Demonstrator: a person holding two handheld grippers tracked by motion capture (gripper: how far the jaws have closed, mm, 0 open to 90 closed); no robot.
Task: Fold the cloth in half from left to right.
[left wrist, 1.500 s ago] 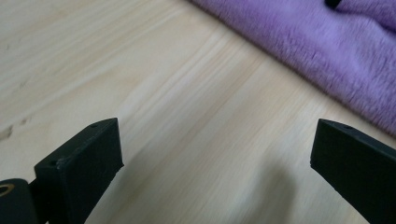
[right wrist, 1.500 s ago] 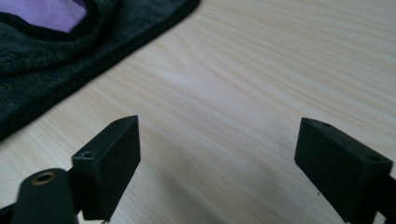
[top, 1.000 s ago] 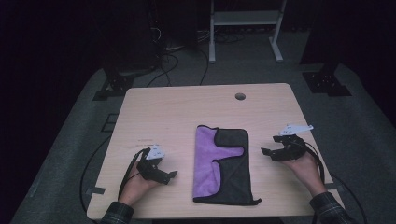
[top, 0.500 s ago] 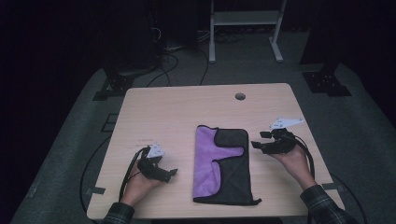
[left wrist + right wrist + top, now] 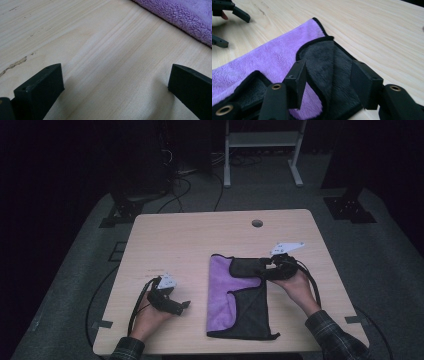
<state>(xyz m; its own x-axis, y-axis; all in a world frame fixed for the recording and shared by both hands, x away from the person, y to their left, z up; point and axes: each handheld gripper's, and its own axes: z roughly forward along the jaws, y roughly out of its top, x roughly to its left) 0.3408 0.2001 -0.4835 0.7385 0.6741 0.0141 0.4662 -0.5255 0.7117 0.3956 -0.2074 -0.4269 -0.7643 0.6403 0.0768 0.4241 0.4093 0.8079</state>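
A cloth (image 5: 224,290), purple on one face and black on the other, lies flat on the wooden table (image 5: 200,235), with black flaps folded over its right half. My right gripper (image 5: 266,266) is open at the cloth's far right corner. Its jaws straddle the folded black flap (image 5: 329,62) there without closing on it; the right gripper (image 5: 329,75) hovers just above it. My left gripper (image 5: 183,305) rests open on bare wood left of the cloth. Nothing lies between the left gripper (image 5: 115,82) jaws, and the purple cloth edge (image 5: 185,15) runs ahead of them.
A small round hole (image 5: 257,223) sits near the table's far edge. In the right gripper view, the left gripper (image 5: 227,15) appears beyond the cloth. Dark floor, cables and a white stand (image 5: 260,140) surround the table.
My right gripper has moved left from the bare table onto the cloth's far right corner. The left gripper has hardly moved.
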